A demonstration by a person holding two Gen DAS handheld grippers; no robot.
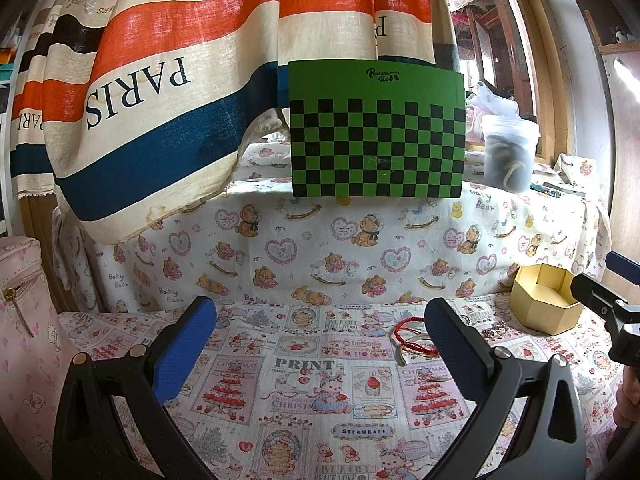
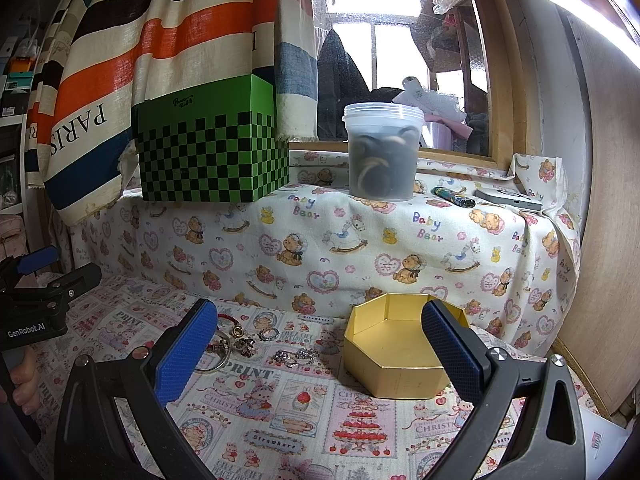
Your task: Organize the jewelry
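Left gripper [image 1: 320, 340] and right gripper [image 2: 320, 344], each with jaws spread wide and nothing between them, held above a tabletop [image 2: 280, 420] covered with a printed cloth. Gold hexagonal box [image 2: 394, 360], open and bare inside, stands toward the right edge of the tabletop; in the right wrist view its right wall lies behind the right blue jaw pad, so the box sits ahead of the jaws, partly within their span. Loose jewelry [image 2: 294, 357] — small silver pieces, rings and a red cord bracelet [image 1: 408, 338] — lies scattered on the cloth just left of the box, ahead of the right gripper's left jaw. In the left wrist view the red cord bracelet lies just beside the inner face of the left gripper's right jaw, on the cloth beyond it. Behind, on a raised ledge: green checkered box [image 2: 212, 148] and lidded plastic tub [image 2: 382, 152]
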